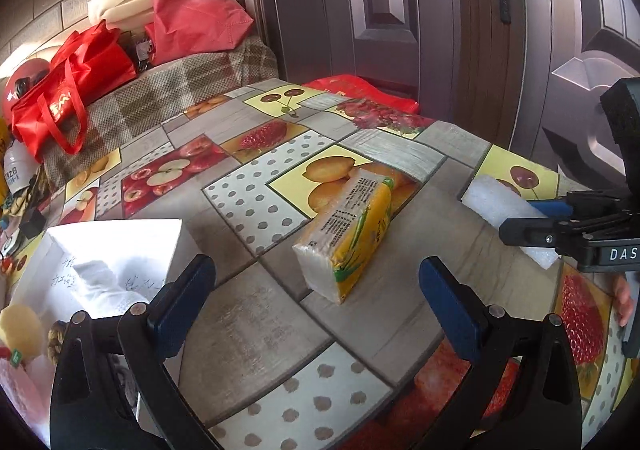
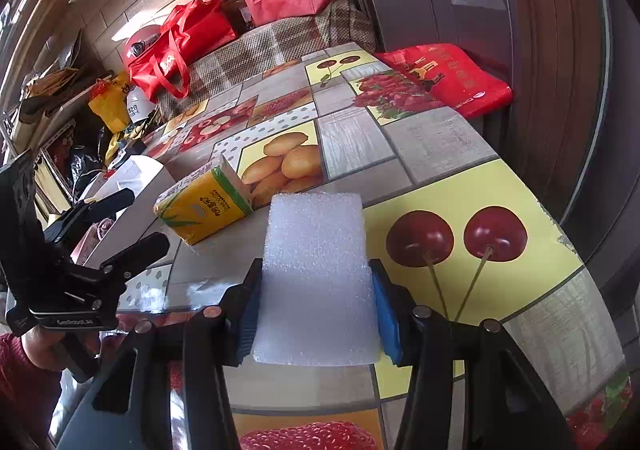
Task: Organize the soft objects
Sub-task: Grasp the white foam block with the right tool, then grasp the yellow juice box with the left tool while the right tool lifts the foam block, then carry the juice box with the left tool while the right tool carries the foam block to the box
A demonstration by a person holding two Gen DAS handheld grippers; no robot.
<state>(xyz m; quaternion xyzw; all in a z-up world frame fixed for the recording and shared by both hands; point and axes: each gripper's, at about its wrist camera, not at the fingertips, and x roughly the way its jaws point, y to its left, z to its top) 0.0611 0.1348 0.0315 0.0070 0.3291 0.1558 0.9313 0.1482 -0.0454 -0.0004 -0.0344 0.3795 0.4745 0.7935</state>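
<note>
White bubbly foam block [image 2: 318, 274] clamped in right gripper [image 2: 317, 302] jaws; left gripper [image 1: 316, 306] jaws apart.

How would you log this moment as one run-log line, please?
right gripper: shut on white foam block | left gripper: open, empty | tissue pack: on table | white box: open

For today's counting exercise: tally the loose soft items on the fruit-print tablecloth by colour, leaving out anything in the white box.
White: 1, the foam block, clamped in the right gripper.
Yellow: 1, the tissue pack, lying free.
Total: 2
</note>
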